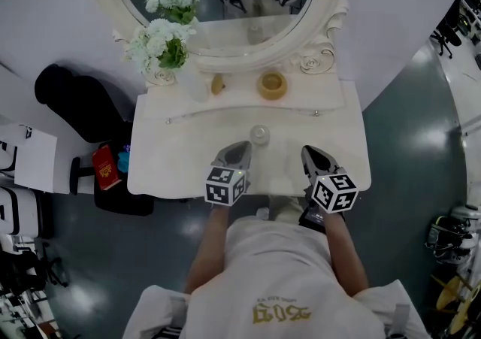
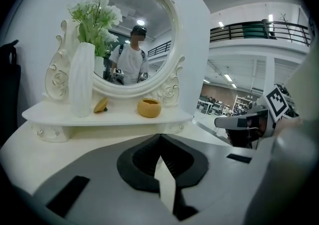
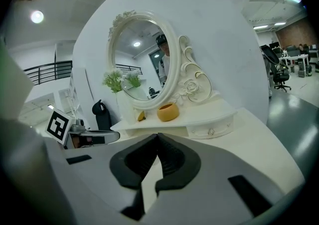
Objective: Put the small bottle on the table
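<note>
The left tool [image 1: 240,148] and the right tool [image 1: 310,152] are positioned over the near edge of the white surface [image 1: 173,164], side by side and apart, each pointing toward the mirror. The left tool is closed: in the left gripper view its jaws meet at the tips with nothing between them. The right tool is likewise closed and empty, its jaws meeting at the tips in the right gripper view. The small bottle [image 1: 259,134] stands on the surface just beyond the tip of the left tool, nearer to it than to the right tool; neither tool grips it. Farther back, a raised shelf [image 1: 331,93] carries, from left to right, a white vase [image 1: 192,82] holding white flowers [image 1: 159,44], a small yellow object [image 1: 218,84] and a yellow bowl [image 1: 272,85]. Behind the shelf stands an oval mirror [image 1: 210,25] in an ornate white frame; it reflects the flowers and the person with both tools. A red box [image 1: 106,167] lies to the left of the surface.
</note>
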The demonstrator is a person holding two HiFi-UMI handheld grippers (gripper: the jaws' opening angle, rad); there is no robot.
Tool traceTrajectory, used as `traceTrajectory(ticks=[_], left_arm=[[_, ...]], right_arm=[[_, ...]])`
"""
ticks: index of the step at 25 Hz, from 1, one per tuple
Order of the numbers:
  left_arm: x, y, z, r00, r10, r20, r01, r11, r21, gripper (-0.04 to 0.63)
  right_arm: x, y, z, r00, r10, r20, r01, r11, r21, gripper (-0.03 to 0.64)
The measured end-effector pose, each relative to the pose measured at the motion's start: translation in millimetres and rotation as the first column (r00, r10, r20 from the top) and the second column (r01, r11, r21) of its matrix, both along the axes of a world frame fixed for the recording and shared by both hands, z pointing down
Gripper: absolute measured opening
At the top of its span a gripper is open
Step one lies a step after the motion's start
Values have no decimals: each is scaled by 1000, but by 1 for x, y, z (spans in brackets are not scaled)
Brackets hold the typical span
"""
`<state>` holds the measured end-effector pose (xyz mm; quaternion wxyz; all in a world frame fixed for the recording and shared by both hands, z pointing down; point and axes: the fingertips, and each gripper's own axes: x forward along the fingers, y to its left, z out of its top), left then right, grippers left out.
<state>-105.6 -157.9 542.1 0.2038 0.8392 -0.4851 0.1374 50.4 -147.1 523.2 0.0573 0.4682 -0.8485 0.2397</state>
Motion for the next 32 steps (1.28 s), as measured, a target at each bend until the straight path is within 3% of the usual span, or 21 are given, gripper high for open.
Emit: traceTrajectory(ticks=[16,24,32], left_arm=[[-3,-1,5,999,-36,12,36,999,-15,14],[0,2,2,997,-17,-80,16,1000,-17,16],[-10,-1,3,999,-50,-1,50,999,-8,15]], right_arm=[[-2,-3,1,1000,-14,-22,13,1000,-14,12],[-3,-1,0,1000,-14,-21,13,1000,-10,14],[-5,-1,-3,1000,-8,-20,8,1000,-5,14]])
